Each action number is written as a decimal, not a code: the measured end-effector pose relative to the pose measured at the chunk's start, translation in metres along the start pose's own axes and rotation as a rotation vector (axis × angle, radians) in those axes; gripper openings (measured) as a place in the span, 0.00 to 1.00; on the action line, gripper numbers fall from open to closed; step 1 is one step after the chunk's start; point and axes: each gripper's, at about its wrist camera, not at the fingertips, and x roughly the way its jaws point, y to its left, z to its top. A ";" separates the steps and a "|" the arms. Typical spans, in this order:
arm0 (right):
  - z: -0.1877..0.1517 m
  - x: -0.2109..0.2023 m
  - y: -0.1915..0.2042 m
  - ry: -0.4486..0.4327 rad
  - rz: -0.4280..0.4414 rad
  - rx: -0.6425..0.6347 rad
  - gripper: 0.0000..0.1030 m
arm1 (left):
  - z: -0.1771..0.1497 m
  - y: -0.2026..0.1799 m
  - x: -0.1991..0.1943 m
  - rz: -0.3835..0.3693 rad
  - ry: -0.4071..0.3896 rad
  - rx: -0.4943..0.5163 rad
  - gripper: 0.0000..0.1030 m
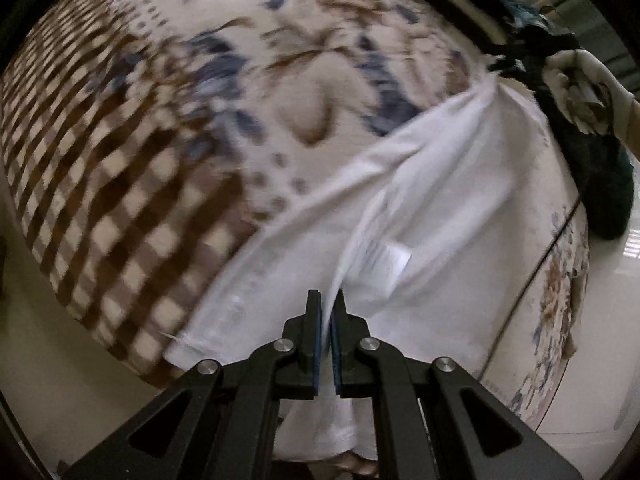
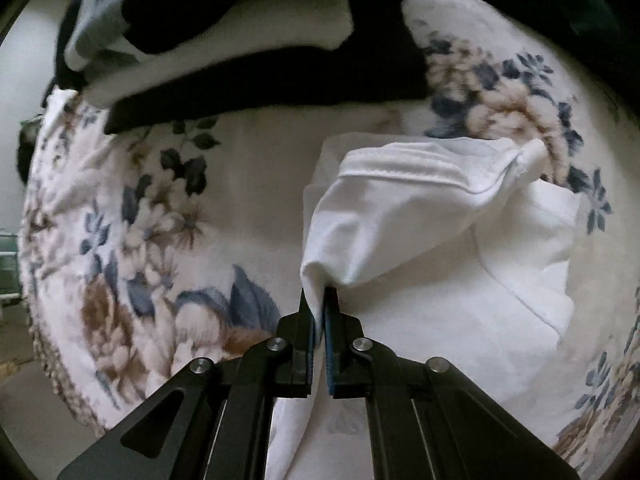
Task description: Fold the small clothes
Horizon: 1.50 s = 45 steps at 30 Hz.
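Both tools are clamped down on the white garment (image 1: 420,208): our left tool (image 1: 329,304) pinches a thin fold of it between nearly touching pads, and our right tool (image 2: 320,300) grips a bunched corner near the hemmed edge (image 2: 420,172). The garment hangs between them above the floral blanket (image 2: 160,208), stretching toward two o'clock in the left wrist view, where a gloved hand (image 1: 588,92) holds the other tool. We judge slipping the main risk: each bite is small, so a quick pull could tug the cloth free and collapse the fold. Uneven tension could also skew the crease or leave the loose flap at three o'clock in the right wrist view doubled under. The stacked dark and white clothes (image 2: 240,64) at twelve o'clock lie close enough that a careless swing might disturb them.
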 end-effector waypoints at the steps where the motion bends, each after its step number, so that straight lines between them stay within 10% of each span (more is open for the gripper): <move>1: 0.002 0.004 0.005 -0.003 -0.023 -0.010 0.04 | 0.002 0.010 0.002 0.005 0.013 -0.009 0.02; 6: 0.004 0.018 0.016 0.042 -0.055 -0.027 0.10 | 0.008 0.044 0.007 -0.031 0.083 -0.069 0.08; 11: -0.024 -0.016 0.018 0.050 0.065 -0.041 0.69 | 0.012 0.061 -0.009 -0.058 0.121 -0.095 0.23; 19: -0.192 -0.080 -0.019 0.092 0.088 -0.074 0.69 | 0.006 0.049 -0.020 -0.093 0.214 0.039 0.36; 25: -0.365 -0.045 -0.069 0.256 0.164 0.132 0.69 | -0.023 0.015 0.012 -0.035 0.314 0.163 0.34; 27: -0.407 -0.026 -0.078 0.287 0.188 0.201 0.69 | -0.027 0.007 0.016 -0.003 0.284 0.198 0.07; 30: -0.468 0.002 -0.095 0.289 0.253 0.354 0.67 | -0.030 -0.001 0.006 0.016 0.231 0.237 0.05; 35: -0.516 0.034 -0.100 0.284 0.295 0.454 0.16 | -0.021 0.004 -0.016 0.045 0.179 0.261 0.04; 45: -0.548 0.024 -0.093 0.203 0.222 0.400 0.08 | 0.002 0.045 -0.007 0.121 0.199 0.290 0.03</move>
